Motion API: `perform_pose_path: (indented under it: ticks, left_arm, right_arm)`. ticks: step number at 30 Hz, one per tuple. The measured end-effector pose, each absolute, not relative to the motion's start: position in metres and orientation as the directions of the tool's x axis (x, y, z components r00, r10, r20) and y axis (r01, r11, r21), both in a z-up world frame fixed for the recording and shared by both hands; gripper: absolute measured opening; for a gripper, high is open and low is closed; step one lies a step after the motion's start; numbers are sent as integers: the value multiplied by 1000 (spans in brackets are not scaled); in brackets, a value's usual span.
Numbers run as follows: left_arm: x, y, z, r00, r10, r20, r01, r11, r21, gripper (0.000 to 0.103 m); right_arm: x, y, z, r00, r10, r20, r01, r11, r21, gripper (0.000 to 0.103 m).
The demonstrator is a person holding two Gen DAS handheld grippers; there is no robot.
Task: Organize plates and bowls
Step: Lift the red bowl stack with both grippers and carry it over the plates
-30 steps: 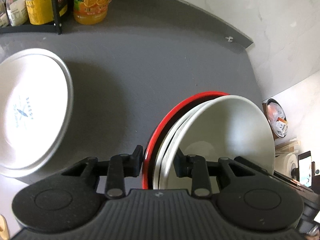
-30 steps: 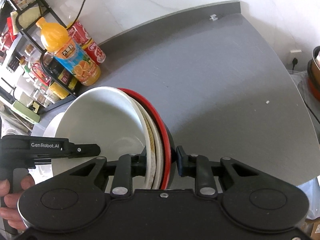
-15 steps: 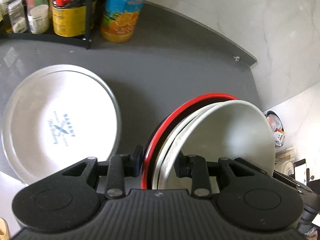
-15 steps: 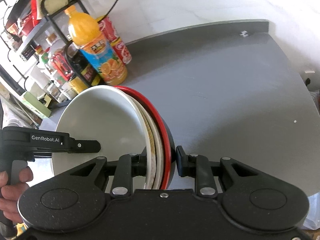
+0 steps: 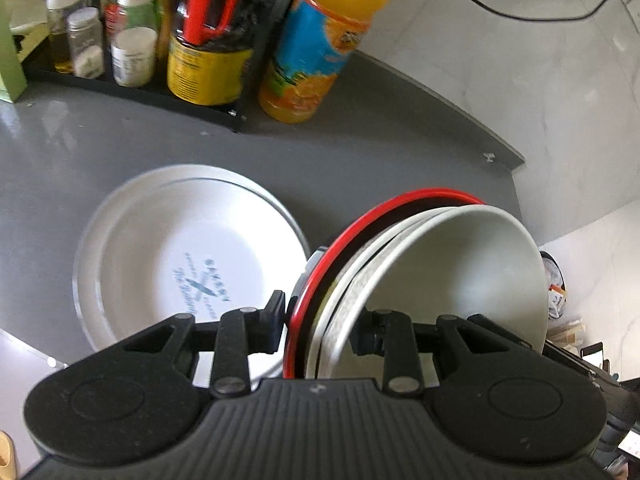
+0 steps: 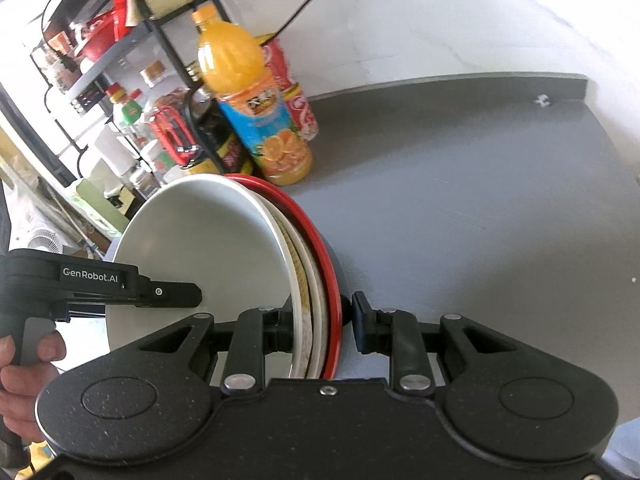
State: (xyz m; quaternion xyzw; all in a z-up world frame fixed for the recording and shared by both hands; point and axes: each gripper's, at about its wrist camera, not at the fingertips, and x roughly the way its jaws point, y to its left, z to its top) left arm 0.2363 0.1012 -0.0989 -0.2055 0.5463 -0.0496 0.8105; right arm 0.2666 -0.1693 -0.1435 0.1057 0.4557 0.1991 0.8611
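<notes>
Both claws clamped on the same stack [image 5: 420, 272], held on edge above the table [image 5: 360, 148].

Left claw [image 5: 320, 324]: fingers pinch the stack rim, one finger on the red bowl's outer side, the other inside the white bowl [image 5: 460, 276]. Stack order from its left finger: red bowl [image 5: 340, 248], two thin white rims, then the deep white bowl facing right.

Right claw [image 6: 320, 320]: left finger inside the white bowl, right finger on the dark back of the red bowl. It grips the opposite rim; the left claw's body and the hand [image 6: 24, 372] on its handle show at the left of its view.

Plate [image 5: 188, 256]: white, blue print in the centre, flat on the table, just left of and ahead of the left claw, beside the stack. Whether the red rim touches it I can't tell; blur there.

Juice bottle [image 5: 320, 40]: upright, ahead of the left claw at the back of the table, next to a black rack [image 5: 132, 88] with jars and cans. From the right claw it's ahead-left, with a red can [image 6: 292, 92] just behind it.

Ahead-right of the right claw the table is bare grey, white wall behind, black cable [image 5: 500, 4] along it.
</notes>
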Motion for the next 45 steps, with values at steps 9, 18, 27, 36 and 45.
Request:
perform_pose_path:
  ticks: [9, 18, 27, 36, 45]
  left_arm:
    - [227, 144, -99, 417, -282, -864, -189, 903, -386, 30]
    - [228, 181, -112, 401, -264, -877, -217, 903, -371, 30]
    - [242, 206, -135, 350, -270, -897, -215, 909, -357, 30]
    - [260, 224, -156, 303, -298, -905, -190, 912, -364, 30]
    - [278, 236, -164, 285, -329, -900, -195, 900, -390, 30]
  right_arm:
    - [271, -130, -140, 484, 464, -742, -291, 885, 364, 25]
    - [274, -89, -148, 443, 472, -763, -307, 879, 366, 25]
    - [279, -64, -167, 414, 463, -784, -263, 885, 384, 25]
    - [283, -49, -184, 398, 442, -804, -196, 897, 397, 25]
    - [294, -36, -191, 383, 423, -821, -161, 906, 392, 27]
